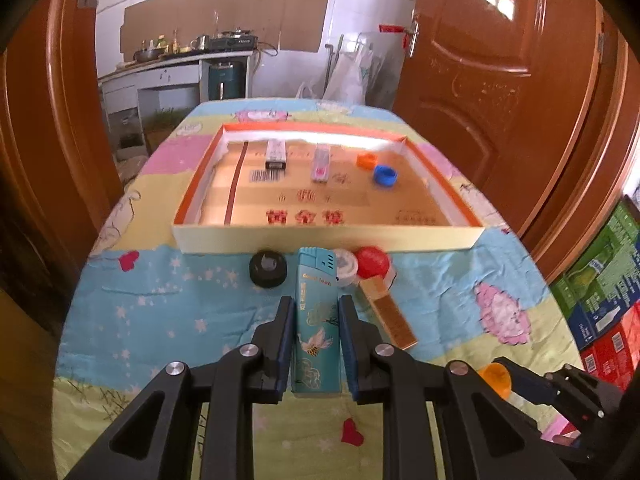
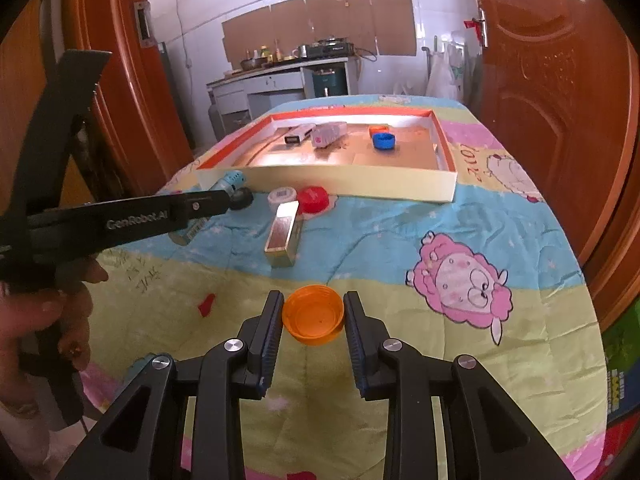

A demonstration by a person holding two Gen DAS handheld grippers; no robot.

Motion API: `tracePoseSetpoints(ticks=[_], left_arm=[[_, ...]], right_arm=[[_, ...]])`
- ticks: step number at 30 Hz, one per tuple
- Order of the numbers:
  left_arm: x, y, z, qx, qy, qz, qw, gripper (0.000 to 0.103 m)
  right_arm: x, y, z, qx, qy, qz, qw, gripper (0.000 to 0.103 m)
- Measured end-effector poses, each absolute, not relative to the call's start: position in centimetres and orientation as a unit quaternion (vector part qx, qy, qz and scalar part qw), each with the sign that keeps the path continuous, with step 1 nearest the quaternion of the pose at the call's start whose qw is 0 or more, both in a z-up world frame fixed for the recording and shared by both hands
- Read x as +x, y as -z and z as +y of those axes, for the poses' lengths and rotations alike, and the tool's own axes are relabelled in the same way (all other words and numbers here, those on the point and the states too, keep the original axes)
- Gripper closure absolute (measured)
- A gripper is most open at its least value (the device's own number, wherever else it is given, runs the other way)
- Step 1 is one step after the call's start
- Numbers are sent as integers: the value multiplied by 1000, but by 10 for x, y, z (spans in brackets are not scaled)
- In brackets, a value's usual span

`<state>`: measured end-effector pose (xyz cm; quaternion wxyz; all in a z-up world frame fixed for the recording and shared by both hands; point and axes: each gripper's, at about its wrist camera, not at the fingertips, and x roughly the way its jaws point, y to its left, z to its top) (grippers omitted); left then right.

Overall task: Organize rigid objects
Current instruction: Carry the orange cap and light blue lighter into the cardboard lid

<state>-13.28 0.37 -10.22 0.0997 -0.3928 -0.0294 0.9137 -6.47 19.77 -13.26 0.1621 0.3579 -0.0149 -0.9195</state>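
- Teal lighter (image 1: 316, 320) sits clamped between the left gripper (image 1: 316, 308) pads, its top pointing ahead toward the tray (image 1: 328, 240); only the left view shows its crane print.
- Orange cap (image 2: 314, 314), open side up, sits between the right gripper (image 2: 314, 310) fingers, which close on its rim — the left view catches only a sliver of it (image 1: 496, 376) at lower right.
- Right view alone shows the person's left hand (image 2: 36, 312) on the left gripper's handle, and the lighter's tip (image 2: 232, 180) past that gripper's arm.
- Ahead of the left gripper, on the quilt (image 1: 168, 312) just short of the tray wall: one black cap (image 1: 268, 268) to the left, one white cap (image 1: 346, 266) and one red cap (image 1: 372, 262) to the right, one gold box (image 1: 394, 318) lying beside the right finger.
- Right view shows the gold box (image 2: 284, 236) as a long block, its far end touching the red cap (image 2: 314, 200).
- Inside the tray, counted: two lighters — one pale (image 1: 276, 154), one pink (image 1: 321, 166) — plus two caps, one orange (image 1: 367, 160), one blue (image 1: 385, 175).
- Caps in all: six. Lighters: three. Boxes: one.
- Left view alone shows stacked cartons (image 1: 608, 280) off to the right.
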Motion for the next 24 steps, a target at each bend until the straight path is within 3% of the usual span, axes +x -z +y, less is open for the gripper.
tracePoseSetpoints(ticks=[24], left_arm=[[-152, 71, -12, -370, -923, -41, 94, 81]], right_arm=[[-101, 84, 194, 322, 934, -7, 155, 72]])
